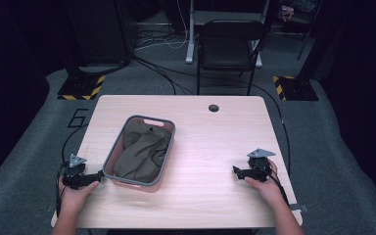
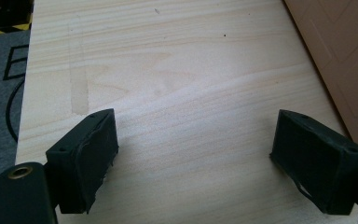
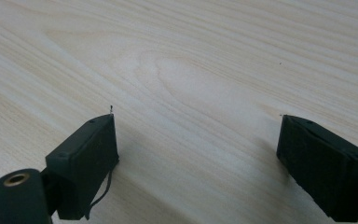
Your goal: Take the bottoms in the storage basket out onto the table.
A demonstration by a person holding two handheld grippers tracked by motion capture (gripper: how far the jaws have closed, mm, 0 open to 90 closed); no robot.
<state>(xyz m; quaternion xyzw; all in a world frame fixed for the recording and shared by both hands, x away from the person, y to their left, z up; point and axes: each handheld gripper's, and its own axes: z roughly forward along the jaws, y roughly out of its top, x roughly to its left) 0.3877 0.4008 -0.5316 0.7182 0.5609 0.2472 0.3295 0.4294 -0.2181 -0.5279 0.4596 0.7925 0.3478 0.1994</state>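
**Soft cloth in the basket, both grippers standing off**

The olive-green garment (image 1: 144, 152) lies bunched inside the basket (image 1: 111, 157), left of the middle of the surface (image 1: 215, 147). We judge it light, limp and not fragile: it will sag and trail when lifted, and it will not slip much against the padded jaws. The best hold looks like a raised fold near the top of the heap, pinched through a couple of layers so the cloth comes up as one bundle and does not drag the basket along. The basket itself, grey-rimmed with pink walls, seems light plastic and may slide or tip if the cloth snags on its rim.

Our left gripper (image 1: 94, 177) rests on the surface just beside the basket's near left corner; in the left gripper view its jaws stand wide apart over bare wood, with the pink wall (image 2: 340, 60) at the right edge. Our right gripper (image 1: 237, 170) lies well apart from the basket, toward the right edge, its jaws likewise spread wide and holding nothing.
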